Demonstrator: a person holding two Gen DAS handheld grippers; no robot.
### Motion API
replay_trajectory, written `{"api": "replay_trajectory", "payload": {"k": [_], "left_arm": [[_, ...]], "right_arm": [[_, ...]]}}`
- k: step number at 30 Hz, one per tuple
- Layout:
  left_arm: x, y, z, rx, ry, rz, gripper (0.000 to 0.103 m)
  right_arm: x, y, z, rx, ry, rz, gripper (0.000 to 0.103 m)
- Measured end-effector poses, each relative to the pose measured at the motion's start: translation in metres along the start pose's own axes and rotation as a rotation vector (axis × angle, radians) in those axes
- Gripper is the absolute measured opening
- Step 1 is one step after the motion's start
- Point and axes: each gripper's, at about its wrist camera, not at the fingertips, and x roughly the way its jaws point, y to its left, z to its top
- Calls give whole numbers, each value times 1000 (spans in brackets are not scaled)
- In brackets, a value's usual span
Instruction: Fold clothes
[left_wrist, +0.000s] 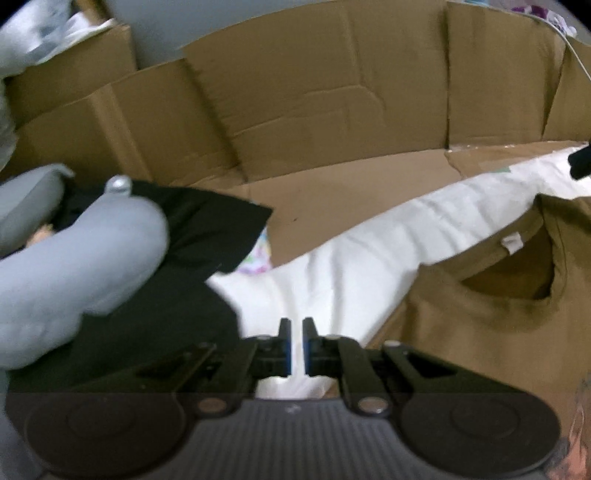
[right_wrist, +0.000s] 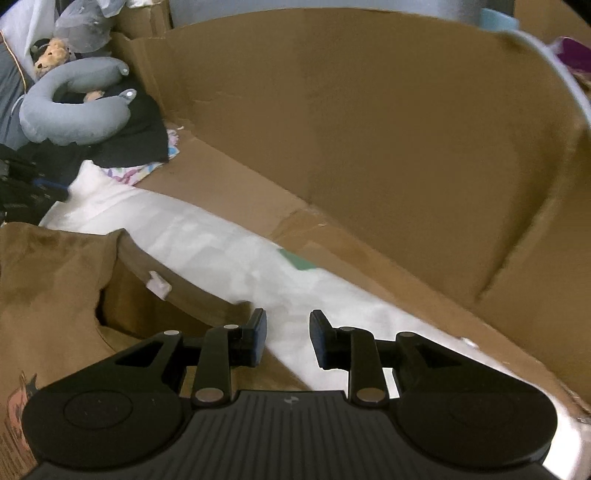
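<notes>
- left gripper (left_wrist: 296, 345): jaws sitting nearly together, pinching nothing, white cloth (left_wrist: 369, 251) lying behind
- right gripper (right_wrist: 287, 339): jaws standing apart, empty; brown T-shirt (right_wrist: 51, 280) lying at 9 o'clock

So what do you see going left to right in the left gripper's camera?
Grey neck pillow → black cloth → white sheet → brown shirt.

The left gripper (left_wrist: 296, 347), jaws nearly closed and empty, hangs over white bedding (left_wrist: 369, 251) beside a brown T-shirt (left_wrist: 480, 332).
</notes>
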Motion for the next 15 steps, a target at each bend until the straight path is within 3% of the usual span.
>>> {"api": "replay_trajectory", "payload": {"k": [3,5,9,15], "left_arm": [[-7,6,-11,14,34,-27,9],[-10,6,-18,29,56,-44,18],[-3,1,-33,64,93,-48,18],[22,-13,-52,169,166,58,13]], "right_arm": [[-11,-15,-5,6,18,-12,33],[-17,-24,-10,10,33,-14,33],[-30,-38,-26,4,65,-30,33],[-48,-57,-57,10,109,-51,33]]}}
